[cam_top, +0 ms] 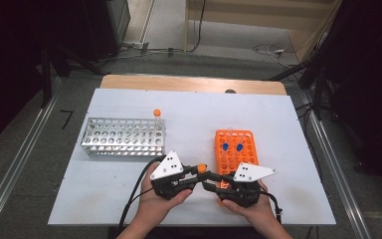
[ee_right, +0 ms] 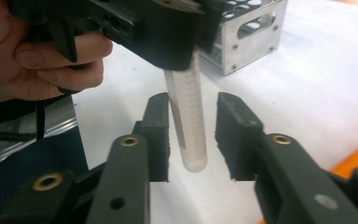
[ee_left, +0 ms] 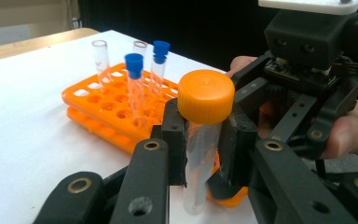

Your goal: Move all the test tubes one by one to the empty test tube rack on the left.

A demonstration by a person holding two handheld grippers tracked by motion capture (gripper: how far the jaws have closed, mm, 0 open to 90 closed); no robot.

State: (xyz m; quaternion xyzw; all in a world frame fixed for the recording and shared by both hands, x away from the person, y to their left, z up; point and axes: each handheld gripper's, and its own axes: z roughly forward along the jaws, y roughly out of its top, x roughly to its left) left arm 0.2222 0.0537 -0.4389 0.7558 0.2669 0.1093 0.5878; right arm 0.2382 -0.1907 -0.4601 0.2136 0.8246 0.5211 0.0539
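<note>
A: Right gripper [ee_right: 193, 140]?
B: Jaws parted around the clear tube [ee_right: 189, 126]; left pad about touching, right pad clear of it.
A: Holding the tube?
B: Left gripper [ee_right: 168, 37], clamped on its top. Metal rack [ee_right: 247, 37] behind.

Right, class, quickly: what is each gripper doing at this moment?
Left gripper: shut on the orange-capped tube, just below its cap.
Right gripper: open; the tube's lower end hangs between its jaws with a gap on one side.
</note>
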